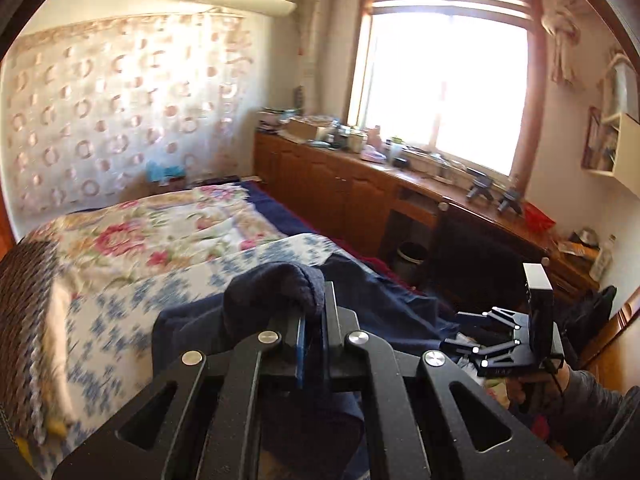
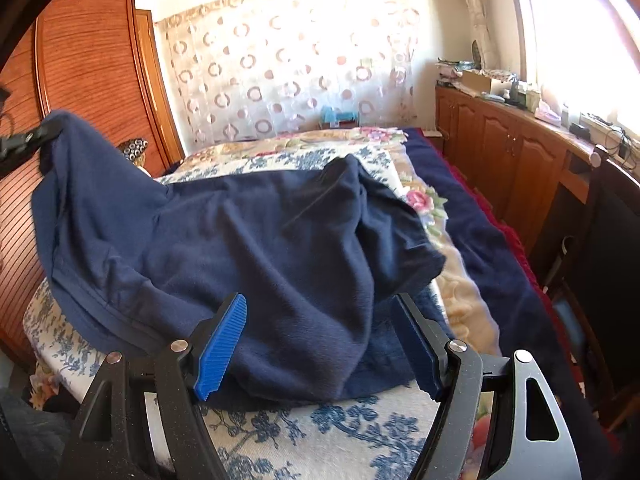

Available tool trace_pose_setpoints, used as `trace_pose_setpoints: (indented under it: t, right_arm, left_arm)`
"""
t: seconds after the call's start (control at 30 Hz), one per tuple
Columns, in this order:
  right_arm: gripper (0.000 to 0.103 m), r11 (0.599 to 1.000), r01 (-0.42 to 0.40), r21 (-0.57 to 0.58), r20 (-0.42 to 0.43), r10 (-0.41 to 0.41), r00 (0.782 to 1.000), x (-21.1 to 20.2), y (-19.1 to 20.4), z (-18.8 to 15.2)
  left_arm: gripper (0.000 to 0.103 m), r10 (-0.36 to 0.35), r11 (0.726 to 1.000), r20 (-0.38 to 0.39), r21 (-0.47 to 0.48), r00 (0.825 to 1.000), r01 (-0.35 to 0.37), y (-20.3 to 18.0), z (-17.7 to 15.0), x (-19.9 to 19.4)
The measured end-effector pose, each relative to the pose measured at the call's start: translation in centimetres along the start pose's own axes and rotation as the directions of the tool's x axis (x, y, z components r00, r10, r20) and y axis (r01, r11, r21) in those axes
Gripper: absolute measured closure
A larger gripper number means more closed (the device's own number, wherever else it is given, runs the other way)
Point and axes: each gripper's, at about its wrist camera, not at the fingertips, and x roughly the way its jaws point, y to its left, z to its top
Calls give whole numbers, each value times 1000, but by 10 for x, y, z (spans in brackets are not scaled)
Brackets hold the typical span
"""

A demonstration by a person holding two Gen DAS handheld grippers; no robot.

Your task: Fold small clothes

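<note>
A navy fleece garment [image 2: 260, 232] lies spread on the bed. My left gripper [image 1: 313, 320] is shut on a bunched corner of the garment [image 1: 280, 284], which bulges over the fingertips. In the right wrist view that corner [image 2: 60, 128] hangs raised at the far left, pinched by the left gripper [image 2: 34, 136]. My right gripper [image 2: 320, 340] stands open low over the garment's near edge, its blue pads [image 2: 222, 348] on either side of the fabric without pressing it. In the left wrist view, the right gripper's black body [image 1: 516, 340] shows at the right, held by a hand.
The bed [image 2: 304, 432] carries a blue-flowered sheet and a floral blanket [image 1: 168, 224]. A wooden sideboard [image 1: 360, 188] with clutter runs under the bright window on the right. A wooden wardrobe [image 2: 92, 60] stands at the left, a dark chair [image 2: 612, 248] at the right.
</note>
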Motion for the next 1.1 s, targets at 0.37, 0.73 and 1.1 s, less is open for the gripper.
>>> trace_pose_setpoints:
  t: [0.37,0.73,1.1]
  right_arm:
    - [27,1000,4,16,58,-5,998,-26,-8,-11]
    - [27,1000,15,22,55,-17,998,-25,-9,-12]
    - [27,1000,3,-18,52,-2,999,-12,3,6]
  left_arm:
    - [96,-106,990,-90,83,990,114,-65,41,54]
    - [58,-77,991,-137,98,988,91,-62,21,62]
    - [25,48,998,-103,46,994,-43,-16,-9,28]
